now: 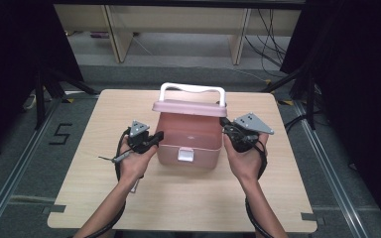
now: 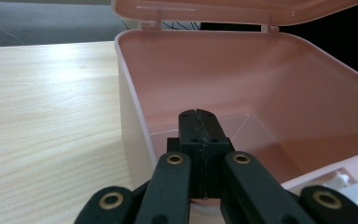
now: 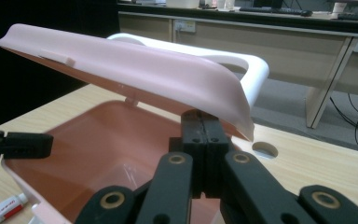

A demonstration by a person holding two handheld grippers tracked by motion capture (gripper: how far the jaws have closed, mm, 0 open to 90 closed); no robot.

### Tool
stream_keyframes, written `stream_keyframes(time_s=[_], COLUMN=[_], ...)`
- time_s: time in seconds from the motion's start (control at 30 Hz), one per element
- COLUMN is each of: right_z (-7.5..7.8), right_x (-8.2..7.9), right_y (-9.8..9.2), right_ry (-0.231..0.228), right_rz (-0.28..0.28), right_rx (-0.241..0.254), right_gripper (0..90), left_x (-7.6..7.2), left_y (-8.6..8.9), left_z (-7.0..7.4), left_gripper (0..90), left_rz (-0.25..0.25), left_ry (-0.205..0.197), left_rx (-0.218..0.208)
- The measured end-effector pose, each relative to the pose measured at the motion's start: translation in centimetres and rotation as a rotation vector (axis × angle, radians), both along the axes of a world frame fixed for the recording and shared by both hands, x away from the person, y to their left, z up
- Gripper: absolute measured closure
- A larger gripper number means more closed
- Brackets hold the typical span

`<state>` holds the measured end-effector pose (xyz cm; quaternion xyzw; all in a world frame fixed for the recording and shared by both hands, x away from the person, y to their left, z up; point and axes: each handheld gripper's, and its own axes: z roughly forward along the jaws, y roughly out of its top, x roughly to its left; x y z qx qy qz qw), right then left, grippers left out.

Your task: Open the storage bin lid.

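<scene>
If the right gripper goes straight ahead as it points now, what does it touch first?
Most likely the underside edge of the raised pink lid: the right gripper, jaws together, sits just under it above the open box. Depth is hard to judge.

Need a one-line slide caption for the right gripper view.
Shut right claw under the raised lid of an open pink box.

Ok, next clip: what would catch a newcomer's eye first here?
The pink box at the middle of the wooden table, its lid propped partly open with a white handle on top. Then the two tongs flanking it: the left tongs at its left wall, the right tongs under the lid's edge, both shut.
</scene>
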<state>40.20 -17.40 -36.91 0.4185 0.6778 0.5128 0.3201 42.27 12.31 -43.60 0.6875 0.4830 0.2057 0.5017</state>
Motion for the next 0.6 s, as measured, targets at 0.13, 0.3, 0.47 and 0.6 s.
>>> stream_keyframes(time_s=[0.13, 0.3, 0.47, 0.6], right_z=[0.5, 1.1, 1.4, 1.7], right_x=[0.7, 1.5, 2.0, 2.6], right_y=[0.0, 0.2, 0.2, 0.0], right_ry=[-0.013, -0.020, -0.013, -0.018], right_rz=[0.000, -0.006, -0.020, -0.024], right_rx=[0.006, 0.012, 0.015, 0.001], right_gripper=[90.0, 90.0, 90.0, 90.0], left_x=[-0.2, -0.4, -0.6, -0.7], left_y=[-0.2, -0.4, -0.6, -0.6], left_z=[-0.1, -0.1, 0.0, 0.0], left_gripper=[89.9, 89.8, 89.8, 89.9], left_rz=[-0.001, -0.002, -0.006, -0.006], left_ry=[-0.001, -0.002, 0.003, 0.005], left_rx=[-0.006, 0.001, -0.003, -0.003])
